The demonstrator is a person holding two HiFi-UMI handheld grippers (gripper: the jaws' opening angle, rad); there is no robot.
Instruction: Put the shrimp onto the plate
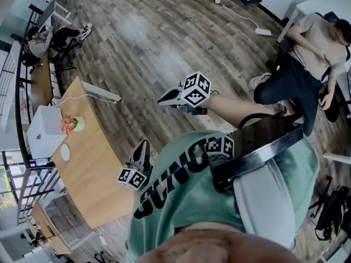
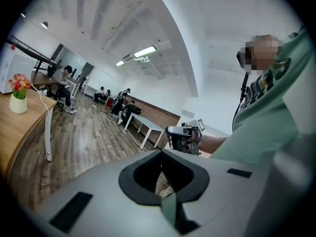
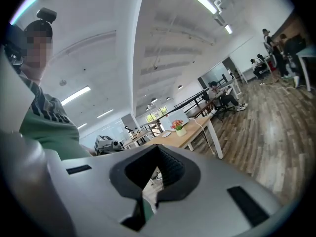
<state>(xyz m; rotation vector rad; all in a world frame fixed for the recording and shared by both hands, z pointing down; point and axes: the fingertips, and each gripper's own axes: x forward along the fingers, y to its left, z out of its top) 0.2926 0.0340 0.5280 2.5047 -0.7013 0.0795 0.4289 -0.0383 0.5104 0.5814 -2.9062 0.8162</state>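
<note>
Wood-plank floor [image 1: 153,32] all round a long wooden surface [image 1: 88,169]. Just off that surface's right edge, left gripper [image 1: 143,145], fingers together on nothing; farther right, right gripper [image 1: 163,99], likewise. On the surface, white plate [image 1: 65,152]; shrimp too small to find, heading unreadable.

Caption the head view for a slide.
Left gripper and right gripper held over a wood floor beside a table with flowers.

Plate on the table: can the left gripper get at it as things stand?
Probably not yet: the left gripper hangs at the edge of the table, not aimed at the plate across it. Nothing blocks the way.
</note>
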